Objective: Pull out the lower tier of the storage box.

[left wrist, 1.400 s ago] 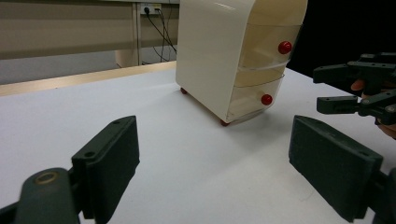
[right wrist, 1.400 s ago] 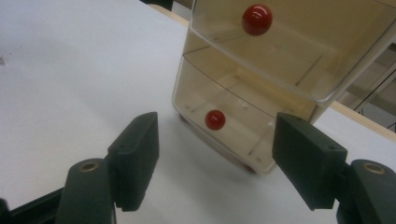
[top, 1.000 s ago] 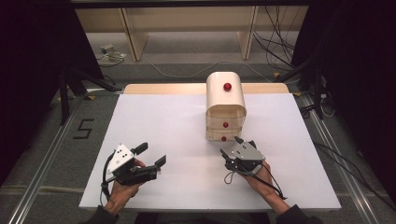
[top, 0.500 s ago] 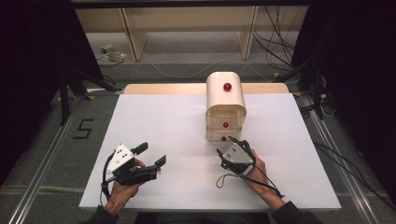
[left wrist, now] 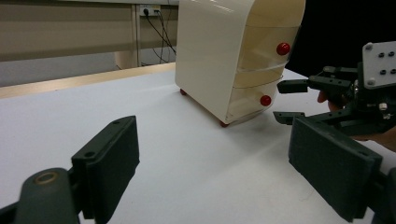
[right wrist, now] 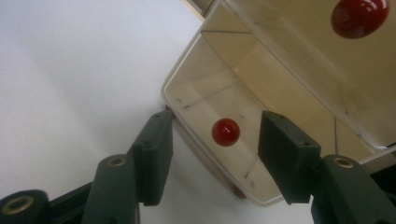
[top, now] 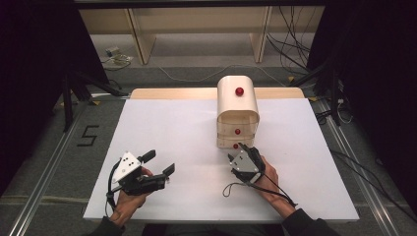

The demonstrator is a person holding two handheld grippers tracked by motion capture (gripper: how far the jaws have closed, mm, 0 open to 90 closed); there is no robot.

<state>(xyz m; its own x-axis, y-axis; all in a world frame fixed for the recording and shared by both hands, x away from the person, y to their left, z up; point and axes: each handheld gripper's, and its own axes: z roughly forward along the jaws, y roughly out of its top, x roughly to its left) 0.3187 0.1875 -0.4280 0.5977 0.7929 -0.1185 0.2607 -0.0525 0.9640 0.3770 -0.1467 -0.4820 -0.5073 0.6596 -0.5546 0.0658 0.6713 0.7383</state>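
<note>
A small cream drawer chest with red knobs stands on the white table. My right gripper points at its bottom drawer. The jaws have just been closing and now stand on either side of the bottom red knob; a gap remains on both sides and the pads do not touch it. My left gripper rests near the front left of the table, wide open, nothing between its jaws. From there I see the right gripper at the lower knob.
The chest has a middle knob and a top knob. Wooden shelving and cables lie beyond the table's far edge. Metal rails run along the floor at both sides.
My right gripper has moved forward and down to the chest's bottom drawer, and its jaws have narrowed around the knob. The left gripper has stayed where it was.
</note>
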